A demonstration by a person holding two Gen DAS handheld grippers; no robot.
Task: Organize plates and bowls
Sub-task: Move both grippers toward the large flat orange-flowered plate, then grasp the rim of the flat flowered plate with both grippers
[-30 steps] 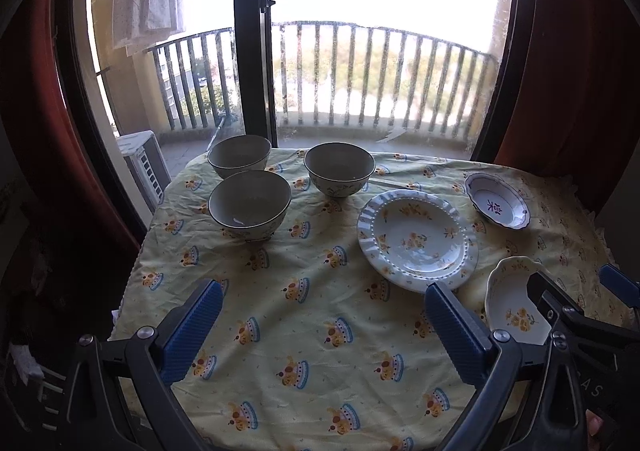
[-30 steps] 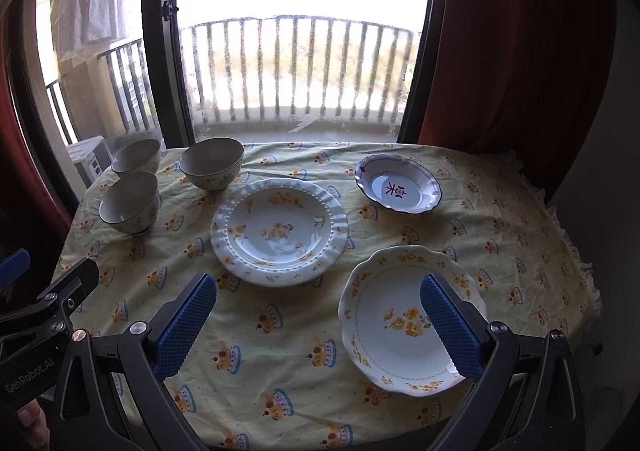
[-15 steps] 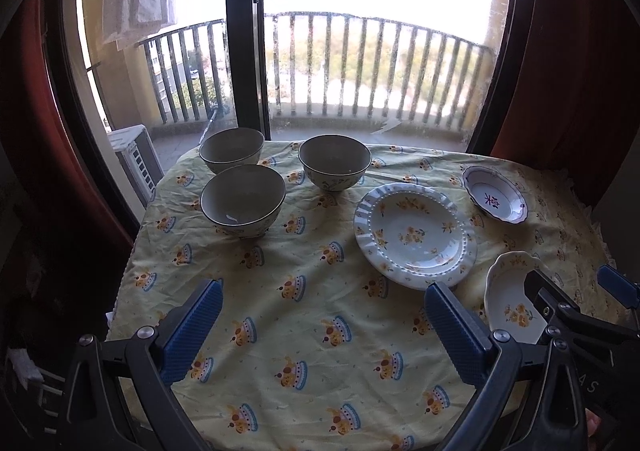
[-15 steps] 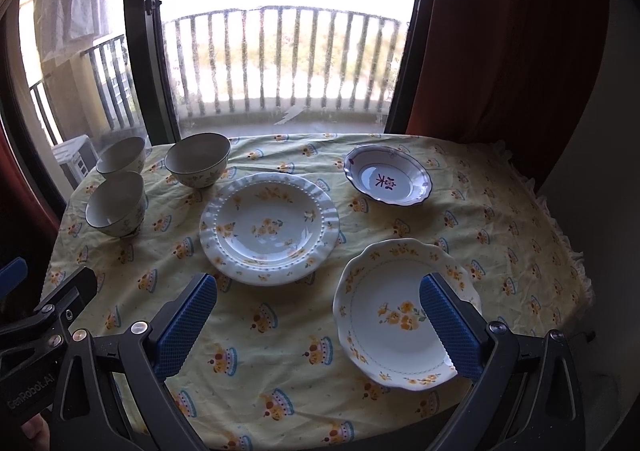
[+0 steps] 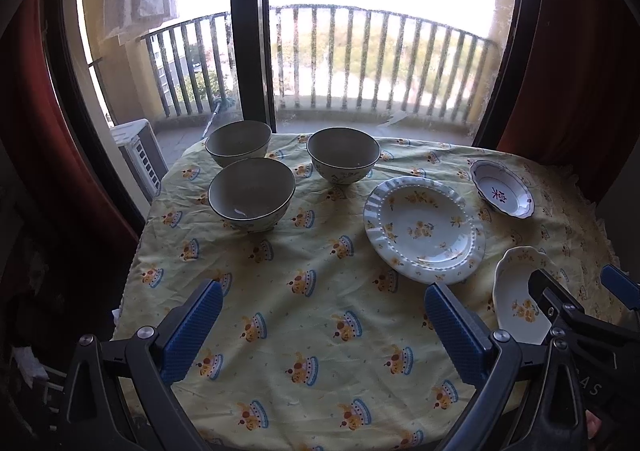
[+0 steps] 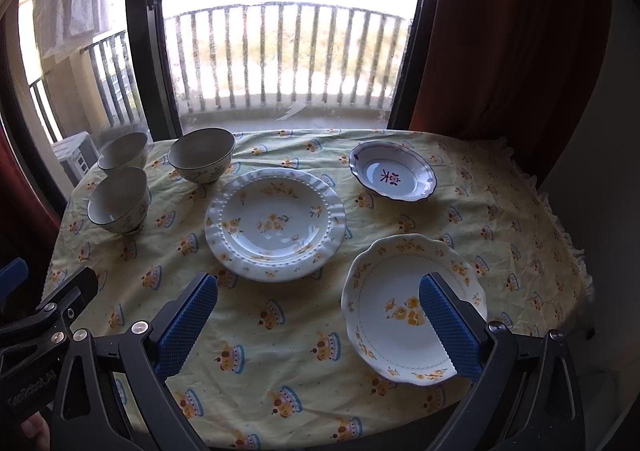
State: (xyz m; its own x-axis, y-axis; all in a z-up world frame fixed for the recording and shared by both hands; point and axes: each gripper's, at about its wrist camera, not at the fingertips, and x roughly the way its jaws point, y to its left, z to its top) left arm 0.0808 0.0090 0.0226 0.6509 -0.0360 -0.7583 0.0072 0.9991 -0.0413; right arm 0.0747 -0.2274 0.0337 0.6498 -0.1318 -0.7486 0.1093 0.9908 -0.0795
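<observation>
Three grey-rimmed bowls stand at the table's far left: a near one [image 5: 252,195] [image 6: 118,199], a far left one [image 5: 239,142] [image 6: 123,150] and a far middle one [image 5: 343,155] [image 6: 201,154]. A large ribbed floral plate [image 5: 425,227] [image 6: 275,223] lies in the middle. A small dish with a red character [image 5: 502,193] [image 6: 392,175] lies far right. A scalloped floral plate [image 5: 520,291] [image 6: 400,307] lies near right. My left gripper [image 5: 320,331] is open and empty above the near tablecloth. My right gripper [image 6: 320,323] is open and empty, its right finger over the scalloped plate.
The round table wears a yellow patterned cloth [image 5: 320,291] [image 6: 280,351]. Behind it are a glass balcony door with a dark frame [image 5: 250,31], railings, and red curtains [image 6: 500,31] on both sides. An air-conditioner unit [image 5: 138,159] stands outside at left.
Both grippers have drawn back and risen slightly, so the table looks a little farther away. The dishes have not moved and both grippers stay open.
</observation>
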